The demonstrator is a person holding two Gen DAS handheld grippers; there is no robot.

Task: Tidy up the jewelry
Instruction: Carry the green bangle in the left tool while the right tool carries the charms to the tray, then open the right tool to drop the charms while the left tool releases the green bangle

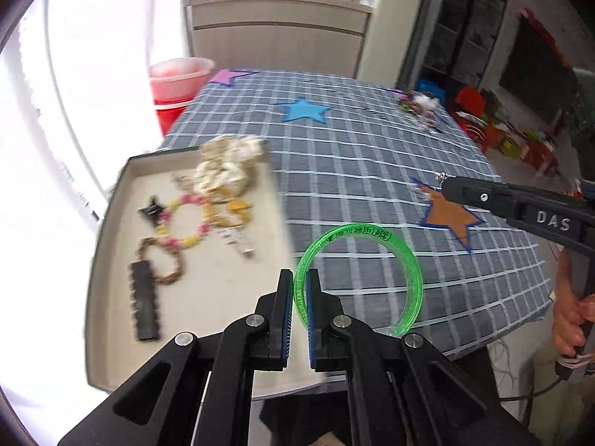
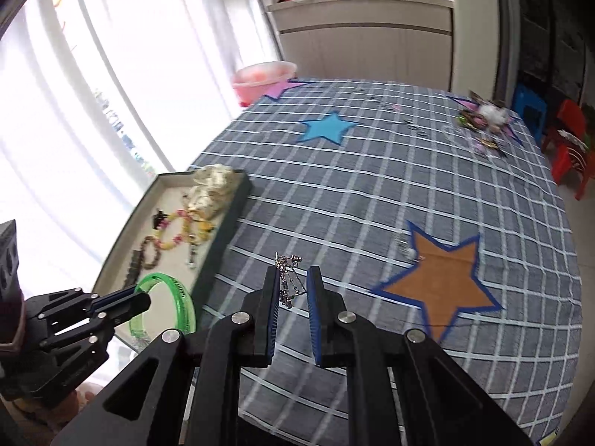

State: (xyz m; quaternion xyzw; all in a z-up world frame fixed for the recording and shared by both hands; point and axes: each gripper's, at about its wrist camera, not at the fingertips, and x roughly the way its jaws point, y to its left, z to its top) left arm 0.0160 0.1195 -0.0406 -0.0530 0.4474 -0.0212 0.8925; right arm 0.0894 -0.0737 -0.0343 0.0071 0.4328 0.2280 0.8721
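Left wrist view: a green bangle (image 1: 375, 256) is clamped in the left gripper (image 1: 300, 297); a silver chain (image 2: 288, 278) is pinched in the right gripper (image 2: 293, 290).

At far left a shallow tray (image 1: 111, 200) is seen on the checked tablecloth (image 1: 353, 171), with a beaded bracelet (image 1: 186, 219), a brown bracelet (image 1: 163, 260), a black strip (image 1: 143, 301) and a pale crumpled piece (image 1: 230, 163) lying in it. The green bangle is gripped by its rim between the closed blue pads, raised over the tray's right edge. Further right, the silver chain is held off the cloth, near the orange star (image 2: 442, 278); the jaws look slightly apart around it, though they are all but closed. A small heap of jewelry (image 2: 483, 119) is left at the far right corner.
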